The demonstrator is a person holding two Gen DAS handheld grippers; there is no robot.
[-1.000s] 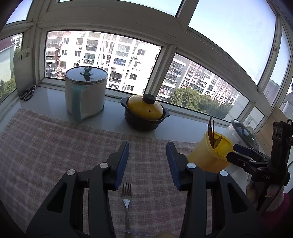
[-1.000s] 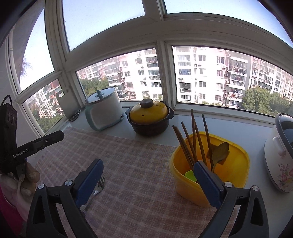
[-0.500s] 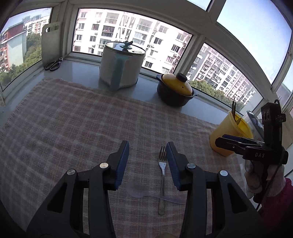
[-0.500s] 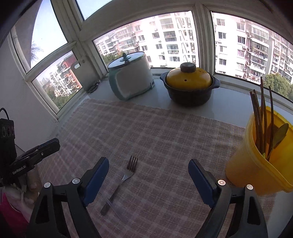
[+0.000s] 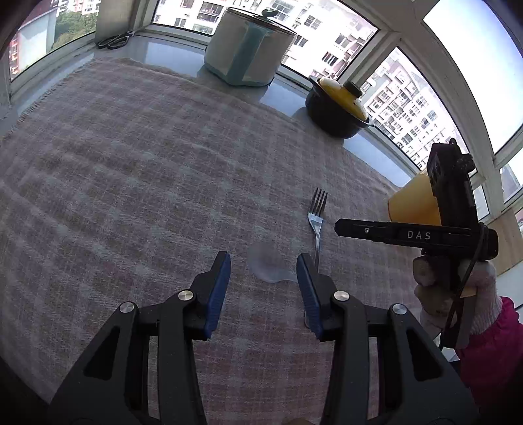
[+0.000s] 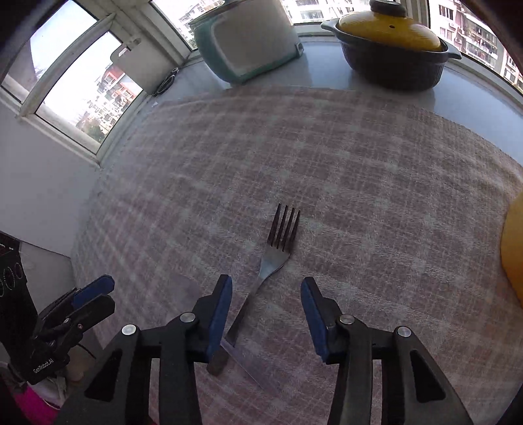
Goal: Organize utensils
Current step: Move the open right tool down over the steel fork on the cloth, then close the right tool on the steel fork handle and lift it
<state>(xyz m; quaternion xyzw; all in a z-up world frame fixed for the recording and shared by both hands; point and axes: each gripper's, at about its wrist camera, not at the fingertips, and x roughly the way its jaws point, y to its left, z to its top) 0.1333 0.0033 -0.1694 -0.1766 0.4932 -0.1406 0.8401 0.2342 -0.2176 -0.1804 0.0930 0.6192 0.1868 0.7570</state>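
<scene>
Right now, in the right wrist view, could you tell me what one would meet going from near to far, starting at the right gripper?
right gripper → fork → checked cloth → black pot with the yellow lid

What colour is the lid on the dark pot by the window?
Yellow with a dark knob; the round yellow pot lid shows best in the right wrist view.

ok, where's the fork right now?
Fork lies flat on the checked cloth, between the open right gripper fingers, tines toward the window.
</scene>
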